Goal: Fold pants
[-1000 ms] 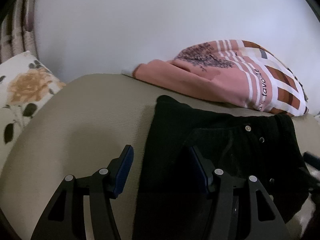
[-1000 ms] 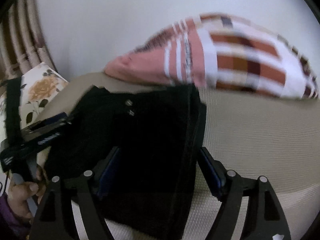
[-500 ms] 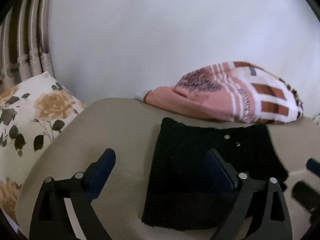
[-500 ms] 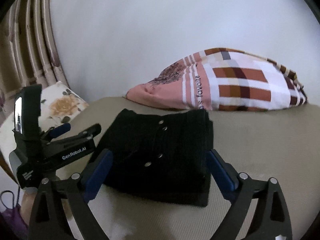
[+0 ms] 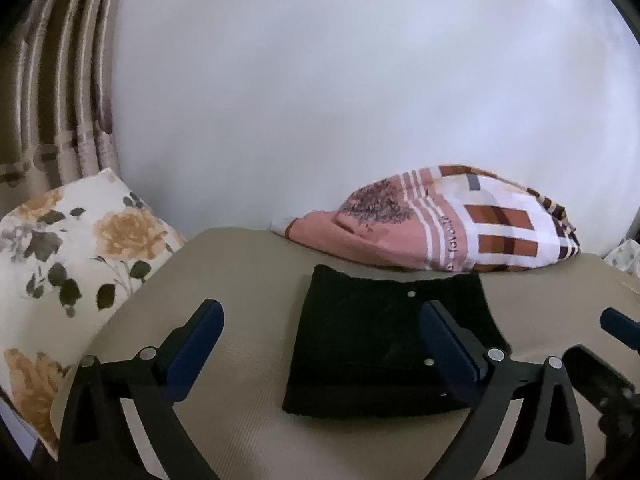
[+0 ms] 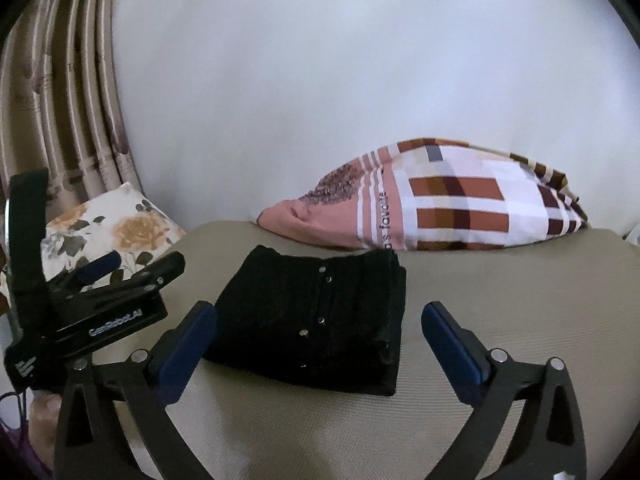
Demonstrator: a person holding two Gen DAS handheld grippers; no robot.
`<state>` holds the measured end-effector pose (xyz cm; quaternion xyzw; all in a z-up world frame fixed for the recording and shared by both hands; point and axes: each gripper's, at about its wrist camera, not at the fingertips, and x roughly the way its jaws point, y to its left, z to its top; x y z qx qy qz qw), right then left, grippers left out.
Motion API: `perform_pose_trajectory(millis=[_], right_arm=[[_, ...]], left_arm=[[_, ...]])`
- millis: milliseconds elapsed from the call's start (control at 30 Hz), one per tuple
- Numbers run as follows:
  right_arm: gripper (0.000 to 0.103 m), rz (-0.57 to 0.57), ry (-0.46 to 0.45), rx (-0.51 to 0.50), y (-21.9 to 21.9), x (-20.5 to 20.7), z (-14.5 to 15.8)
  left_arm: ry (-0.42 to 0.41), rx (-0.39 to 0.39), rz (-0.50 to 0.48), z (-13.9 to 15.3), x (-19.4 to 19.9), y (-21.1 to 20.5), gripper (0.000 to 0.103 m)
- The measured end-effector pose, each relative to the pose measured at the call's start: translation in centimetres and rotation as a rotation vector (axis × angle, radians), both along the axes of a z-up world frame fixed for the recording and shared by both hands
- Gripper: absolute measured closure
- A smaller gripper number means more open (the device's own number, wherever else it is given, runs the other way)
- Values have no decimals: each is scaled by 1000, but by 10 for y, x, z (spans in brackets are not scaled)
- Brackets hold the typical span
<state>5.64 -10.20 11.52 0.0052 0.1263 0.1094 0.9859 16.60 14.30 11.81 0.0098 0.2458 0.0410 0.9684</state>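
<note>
The black pants (image 5: 372,336) lie folded into a compact rectangle on the beige bed (image 5: 240,280), with small metal snaps showing. They also show in the right wrist view (image 6: 316,316). My left gripper (image 5: 320,320) is open and empty, held back from and above the pants. My right gripper (image 6: 320,320) is open and empty too, drawn back from the pants. The left gripper also shows at the left of the right wrist view (image 6: 116,276).
A pink and plaid pillow (image 5: 448,232) lies behind the pants against the white wall. A floral pillow (image 5: 68,252) sits at the bed's left edge, with striped curtains (image 5: 68,92) behind it. Beige bed surface (image 6: 500,300) extends to the right.
Both grippers have let go of the pants and pulled back and up. The pants now lie flat and folded on the bed.
</note>
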Motion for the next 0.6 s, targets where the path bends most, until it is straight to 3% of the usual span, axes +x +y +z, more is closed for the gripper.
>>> perform_pose_trajectory(millis=[600], right_arm=[[0, -19, -58, 0, -10, -54, 12]], left_arm=[[-114, 60, -11, 54, -39, 7, 0]])
